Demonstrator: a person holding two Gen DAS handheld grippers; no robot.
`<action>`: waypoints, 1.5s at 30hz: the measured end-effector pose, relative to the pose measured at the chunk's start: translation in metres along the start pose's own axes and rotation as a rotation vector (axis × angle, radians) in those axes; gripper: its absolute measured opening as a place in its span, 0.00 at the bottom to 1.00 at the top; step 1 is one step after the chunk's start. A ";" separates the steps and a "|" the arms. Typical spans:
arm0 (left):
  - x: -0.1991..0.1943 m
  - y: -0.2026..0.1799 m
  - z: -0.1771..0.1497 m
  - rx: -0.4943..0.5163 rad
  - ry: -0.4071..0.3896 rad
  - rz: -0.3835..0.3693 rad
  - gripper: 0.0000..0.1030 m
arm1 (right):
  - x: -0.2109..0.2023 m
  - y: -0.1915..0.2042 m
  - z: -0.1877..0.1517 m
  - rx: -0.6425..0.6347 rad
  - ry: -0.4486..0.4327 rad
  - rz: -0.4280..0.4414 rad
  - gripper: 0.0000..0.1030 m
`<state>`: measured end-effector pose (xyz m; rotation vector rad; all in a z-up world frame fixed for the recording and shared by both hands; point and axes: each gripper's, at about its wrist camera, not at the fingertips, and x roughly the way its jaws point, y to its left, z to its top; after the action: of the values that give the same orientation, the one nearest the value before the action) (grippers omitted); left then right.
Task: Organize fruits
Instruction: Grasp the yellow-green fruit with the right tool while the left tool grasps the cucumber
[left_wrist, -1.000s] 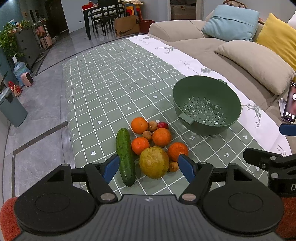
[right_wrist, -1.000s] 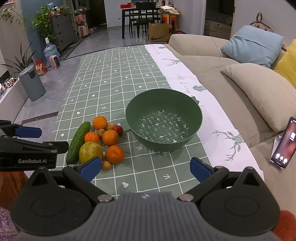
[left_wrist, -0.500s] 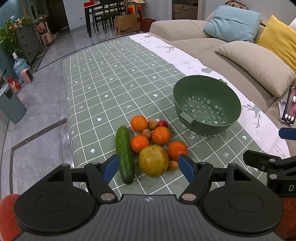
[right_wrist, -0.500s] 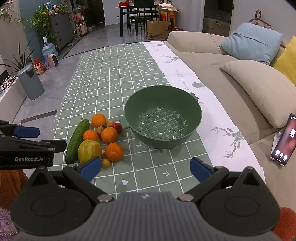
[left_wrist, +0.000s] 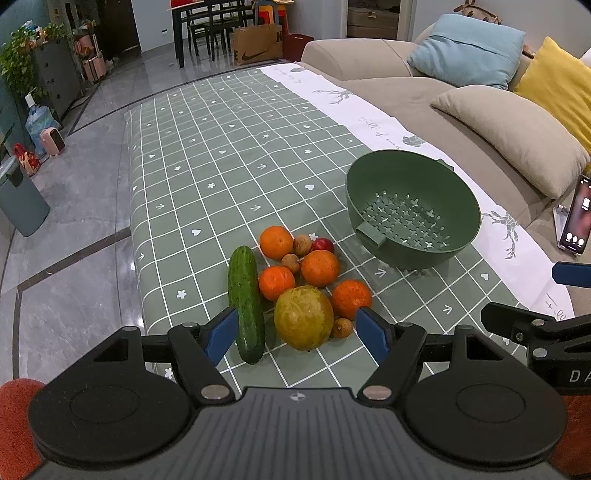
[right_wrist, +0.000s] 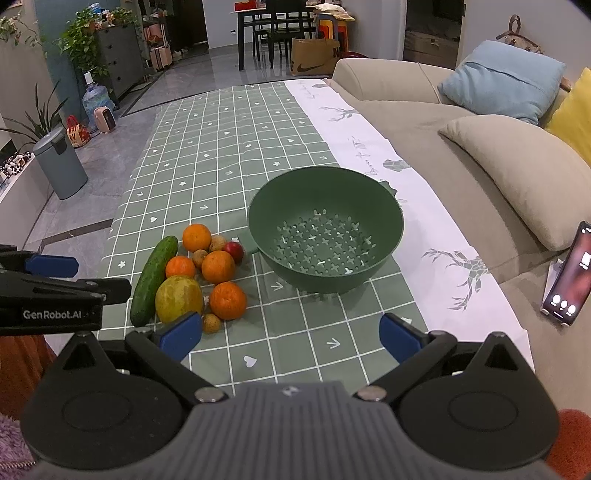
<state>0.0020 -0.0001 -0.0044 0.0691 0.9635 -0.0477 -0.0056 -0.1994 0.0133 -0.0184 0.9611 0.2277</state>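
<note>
A pile of fruit lies on the green checked tablecloth (left_wrist: 207, 177): a large yellow-green fruit (left_wrist: 303, 317), several oranges (left_wrist: 320, 268), a cucumber (left_wrist: 245, 299), small brown longans (left_wrist: 302, 245) and a small red fruit (left_wrist: 323, 244). An empty green colander (left_wrist: 413, 214) stands right of the pile. My left gripper (left_wrist: 297, 332) is open and empty, just short of the yellow-green fruit and cucumber. My right gripper (right_wrist: 290, 334) is open and empty, in front of the colander (right_wrist: 325, 232), with the pile (right_wrist: 218, 266) to its left.
A beige sofa with cushions (right_wrist: 517, 173) runs along the table's right side. A phone on a stand (right_wrist: 569, 277) sits on the sofa. A grey bin (right_wrist: 61, 166) and plants stand on the floor to the left. The table's near-left edge is close to the cucumber.
Both grippers have drifted slightly; the fruit pile and colander sit a little higher in both views. Nothing has been taken hold of and both grippers stay open.
</note>
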 end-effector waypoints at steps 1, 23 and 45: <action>0.000 0.000 0.000 -0.001 0.002 -0.001 0.83 | 0.000 0.000 0.000 0.000 0.002 0.000 0.95; 0.055 0.071 -0.001 -0.165 0.135 -0.059 0.65 | 0.088 0.043 0.022 -0.001 0.149 0.247 0.52; 0.125 0.123 0.000 -0.301 0.212 -0.152 0.58 | 0.177 0.120 0.032 -0.225 0.305 0.255 0.57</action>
<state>0.0823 0.1211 -0.1025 -0.2820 1.1769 -0.0357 0.0937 -0.0457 -0.1021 -0.1411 1.2373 0.5800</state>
